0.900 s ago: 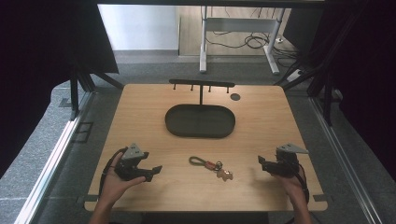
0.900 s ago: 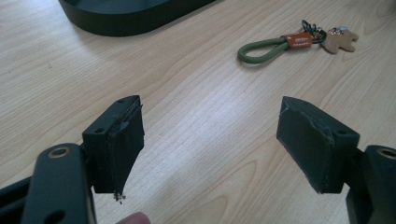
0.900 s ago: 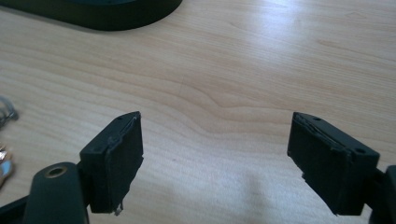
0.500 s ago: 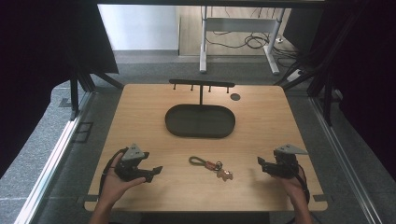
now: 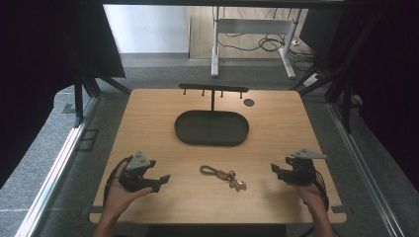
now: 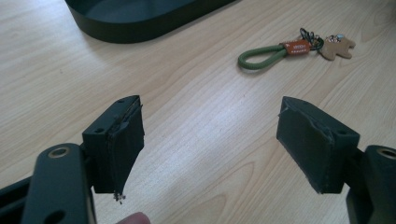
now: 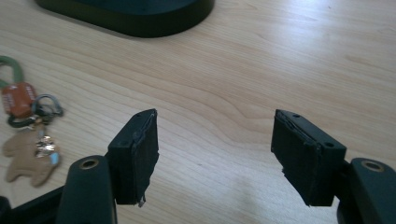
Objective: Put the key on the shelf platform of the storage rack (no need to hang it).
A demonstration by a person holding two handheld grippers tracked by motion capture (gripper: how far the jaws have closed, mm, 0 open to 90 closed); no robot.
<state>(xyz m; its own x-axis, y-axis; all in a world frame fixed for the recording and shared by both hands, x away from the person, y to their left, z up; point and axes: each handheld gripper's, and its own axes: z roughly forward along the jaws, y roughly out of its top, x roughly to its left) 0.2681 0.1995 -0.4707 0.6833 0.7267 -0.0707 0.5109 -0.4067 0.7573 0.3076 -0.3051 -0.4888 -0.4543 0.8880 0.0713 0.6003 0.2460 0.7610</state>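
Note:
A keychain point(image 5: 223, 175) with a green cord loop, an orange tag and a tan bear charm lies on the wooden table point(image 5: 148, 113) near its front middle. It appears up and to the right in the left gripper view point(image 6: 292, 48) and at the left edge in the right gripper view point(image 7: 25, 126). My left gripper point(image 5: 165, 178) rests low at the front left, open, jaws wide with bare wood between them point(image 6: 210, 140). My right gripper point(image 5: 273, 168) sits at the front right, open and empty point(image 7: 215, 151). Both point toward the keychain from either side.
A dark oval tray point(image 5: 184, 132) sits at the table's middle, with a black rack of small pegs point(image 5: 213, 89) behind it. A small dark disc point(image 5: 249, 102) lies at the back right. Beyond the table stand a white desk frame and cables.

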